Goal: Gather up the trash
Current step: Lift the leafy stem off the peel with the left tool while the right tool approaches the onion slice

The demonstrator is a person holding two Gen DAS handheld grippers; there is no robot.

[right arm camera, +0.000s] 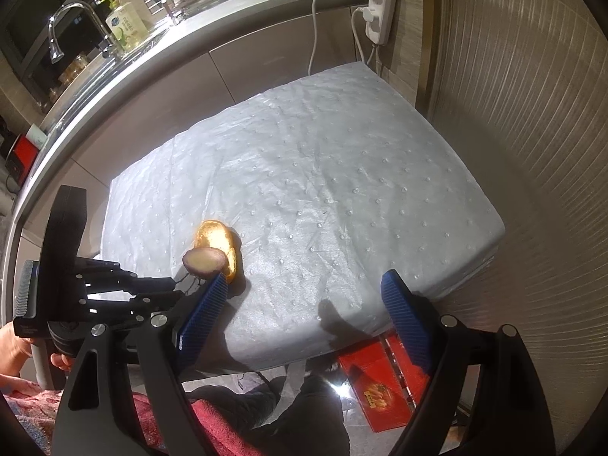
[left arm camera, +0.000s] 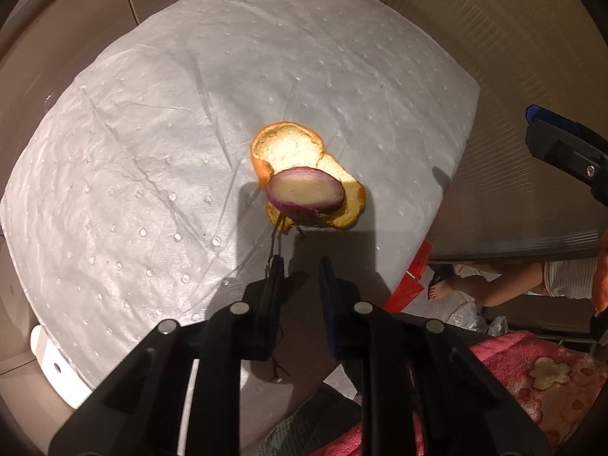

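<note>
A piece of orange peel [left arm camera: 288,148] lies on a white dimpled pad [left arm camera: 152,152], and a slice of red onion [left arm camera: 304,190] rests tilted on it. A thin dry stem [left arm camera: 274,243] runs from the onion toward me, along the tip of one finger. My left gripper [left arm camera: 301,266] points down just short of the onion, jaws narrow with a gap still between the pads. The right wrist view shows the peel [right arm camera: 212,235], the onion [right arm camera: 203,260] and the left gripper [right arm camera: 178,288]. My right gripper [right arm camera: 306,279] hovers wide open over the pad's [right arm camera: 323,152] near edge, holding nothing.
A red box [right arm camera: 380,387] lies on the floor below the pad's edge. A pink towel [left arm camera: 532,372] covers my lap, and a person's foot [left arm camera: 440,288] is beside it. A counter with a faucet [right arm camera: 72,19] and a power strip [right arm camera: 380,3] stand behind. A ribbed wall [right arm camera: 513,114] borders the right.
</note>
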